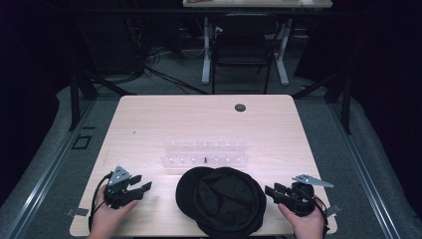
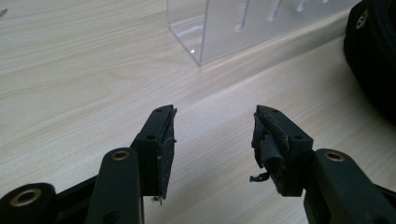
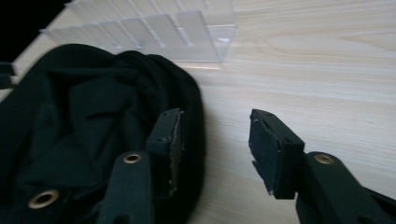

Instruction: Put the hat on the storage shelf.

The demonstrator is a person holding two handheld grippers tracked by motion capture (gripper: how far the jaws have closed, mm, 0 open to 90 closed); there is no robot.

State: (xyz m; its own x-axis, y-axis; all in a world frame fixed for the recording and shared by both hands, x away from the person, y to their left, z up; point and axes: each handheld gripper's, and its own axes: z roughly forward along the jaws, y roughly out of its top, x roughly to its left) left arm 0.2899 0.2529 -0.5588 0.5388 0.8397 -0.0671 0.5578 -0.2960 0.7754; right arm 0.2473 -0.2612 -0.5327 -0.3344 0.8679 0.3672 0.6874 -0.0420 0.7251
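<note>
Bench (image 1: 149,119): pale wood-grain laminate, rectangular with rounded corners, a small dark round grommet (image 1: 240,107) near its far edge.
Cap (image 1: 221,199): soft black fabric, matte and creased, rounded crown with a curved flat brim at its left; lies at the bench's near edge, between the two grippers.
Rack (image 1: 205,154): clear acrylic, glossy, long and low with thin upright dividers; sits just beyond the cap.
Left gripper (image 1: 142,188): black hard plastic, blocky jaws spread wide with bare bench between them; pads worn and frayed.
Right gripper (image 1: 271,191): jaws spread wide, holding nothing; its tips sit just beside the cap's edge.
</note>
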